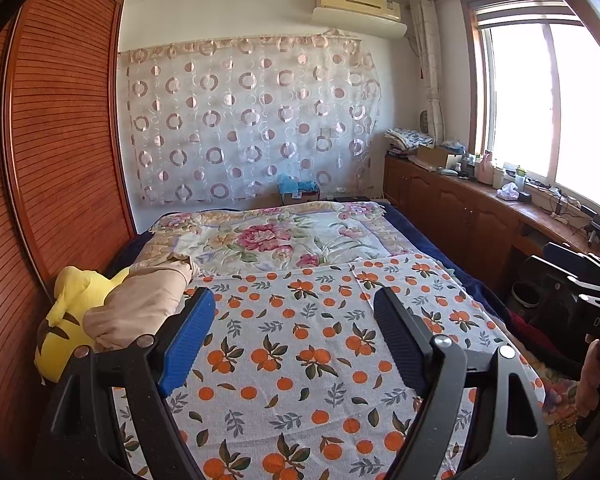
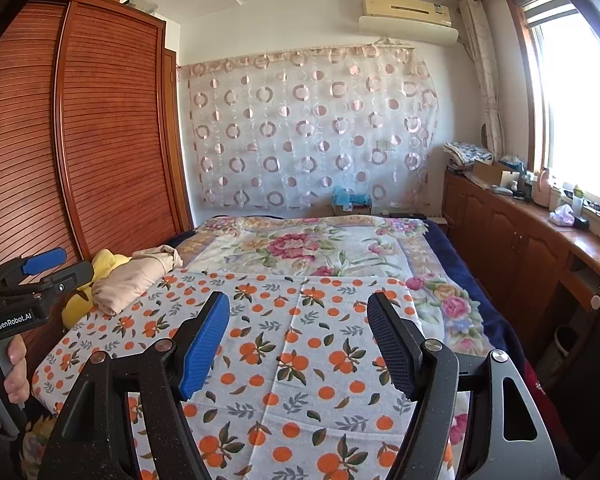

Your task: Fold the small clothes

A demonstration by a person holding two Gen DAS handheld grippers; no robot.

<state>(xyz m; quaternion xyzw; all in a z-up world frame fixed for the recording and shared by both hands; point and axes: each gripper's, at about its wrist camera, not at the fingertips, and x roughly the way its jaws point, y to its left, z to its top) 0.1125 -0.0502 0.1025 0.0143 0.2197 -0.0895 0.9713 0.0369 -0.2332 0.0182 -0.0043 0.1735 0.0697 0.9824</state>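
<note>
A beige garment (image 1: 140, 304) lies bunched at the left edge of the bed, on the orange-print cloth (image 1: 300, 344), partly over a yellow plush toy (image 1: 64, 320). It also shows in the right wrist view (image 2: 132, 280), far left. My left gripper (image 1: 296, 300) is open and empty above the cloth, the garment just left of its blue finger (image 1: 188, 340). My right gripper (image 2: 298, 304) is open and empty over the cloth (image 2: 300, 360). The left gripper's body shows at the left edge of the right wrist view (image 2: 24, 284).
A floral blanket (image 1: 284, 236) covers the far half of the bed. A wooden slatted wardrobe (image 1: 60, 140) stands close on the left. A low wooden cabinet (image 1: 460, 200) with clutter runs along the window on the right. A patterned curtain (image 1: 252, 120) hangs behind.
</note>
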